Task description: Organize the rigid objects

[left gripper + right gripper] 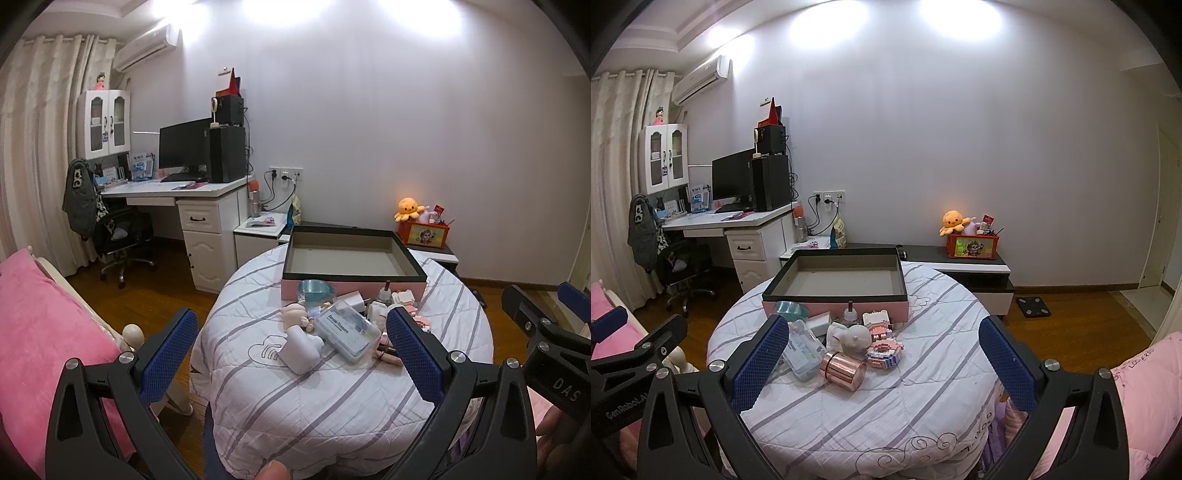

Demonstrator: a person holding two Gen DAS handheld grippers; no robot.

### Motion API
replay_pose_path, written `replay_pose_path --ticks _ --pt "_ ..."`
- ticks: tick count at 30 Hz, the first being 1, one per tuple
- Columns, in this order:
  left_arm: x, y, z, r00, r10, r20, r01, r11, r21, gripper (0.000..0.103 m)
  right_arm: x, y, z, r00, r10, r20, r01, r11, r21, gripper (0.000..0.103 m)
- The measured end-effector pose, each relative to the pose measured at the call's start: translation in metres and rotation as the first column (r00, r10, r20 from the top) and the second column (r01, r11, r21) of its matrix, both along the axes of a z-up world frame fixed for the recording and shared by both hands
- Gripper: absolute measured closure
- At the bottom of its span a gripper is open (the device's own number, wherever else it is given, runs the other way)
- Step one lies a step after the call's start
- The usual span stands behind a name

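Left wrist view, left gripper (291, 354): fingers spread wide and empty, hanging above the near edge of a round table (314, 413) covered by a white quilt with grey stripes.
Left wrist view, tray: an open, empty box tray (351, 254) with a dark rim and pink sides sits at the table's far edge.
Left wrist view, clutter: small things are heaped just in front of the tray; a clear plastic case (349, 330) lies tilted in the middle, touching a white bottle (299, 350) on its side.
Left wrist view, right gripper (546, 325): seen at the right edge, beside the table; I cannot tell from here how its fingers stand.
Left wrist view, surroundings: a desk (177, 190) with a monitor stands to the left; a pink cushion (40, 325) lies near left.

Right wrist view, right gripper (882, 354): fingers wide apart, holding nothing, above the table's near edge.
Right wrist view, clutter: a copper cylinder (844, 369) lies on its side nearest the gripper, touching the plastic case; a white figure (855, 338) and a pink block model (882, 352) sit just behind, between cylinder and tray.
Right wrist view, surroundings: an orange plush toy (953, 221) rests on a red box upon a low cabinet beyond the table.
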State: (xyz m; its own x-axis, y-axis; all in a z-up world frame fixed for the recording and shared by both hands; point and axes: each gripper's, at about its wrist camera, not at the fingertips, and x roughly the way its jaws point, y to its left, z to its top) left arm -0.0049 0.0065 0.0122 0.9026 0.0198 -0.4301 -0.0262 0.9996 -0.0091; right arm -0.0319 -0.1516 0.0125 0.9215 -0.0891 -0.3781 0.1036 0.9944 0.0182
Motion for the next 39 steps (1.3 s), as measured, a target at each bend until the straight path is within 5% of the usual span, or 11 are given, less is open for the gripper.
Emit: replay_pose_path --ticks 39 --pt "0.0019 0.0087 -0.0035 1.0 -0.007 0.003 0.007 1.0 -0.013 0.0 0.0062 0.0017 -0.002 1.0 0.016 -0.013 -0.016 1.0 -0.013 0.0"
